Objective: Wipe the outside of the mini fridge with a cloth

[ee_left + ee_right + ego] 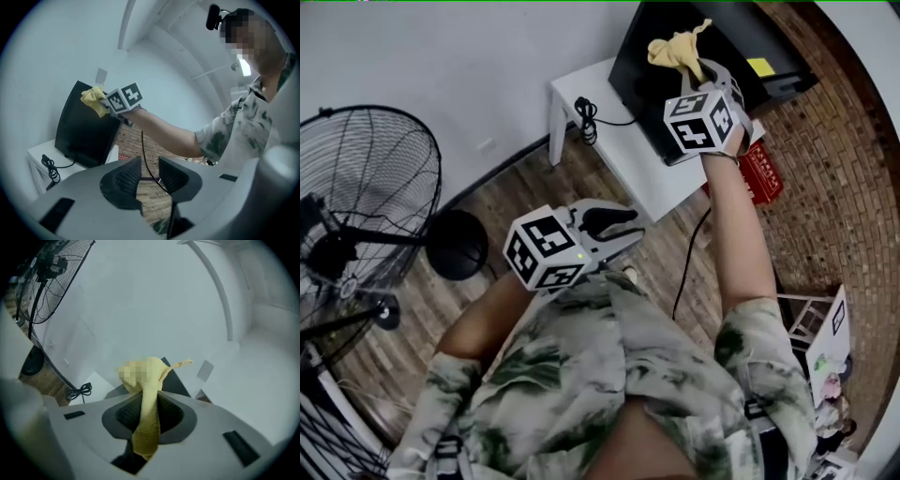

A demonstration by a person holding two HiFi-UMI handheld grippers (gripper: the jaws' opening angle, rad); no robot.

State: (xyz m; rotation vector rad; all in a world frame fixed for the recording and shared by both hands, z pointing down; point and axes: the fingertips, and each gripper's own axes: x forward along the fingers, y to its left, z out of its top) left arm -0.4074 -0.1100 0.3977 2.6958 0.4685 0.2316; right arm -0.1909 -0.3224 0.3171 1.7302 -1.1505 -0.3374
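The right gripper [698,71] is clamping the yellow cloth [675,49] between its jaws and holding it at the top edge of the black mini fridge [642,94], which is standing on the white table [619,155], while the left gripper [615,225] is hanging with jaws apart and empty near the person's chest.

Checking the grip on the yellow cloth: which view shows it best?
Right gripper view: the crumpled yellow cloth is pinched in the jaws of the right gripper. Head and left gripper views show only its bunched end, distant, by the black mini fridge.
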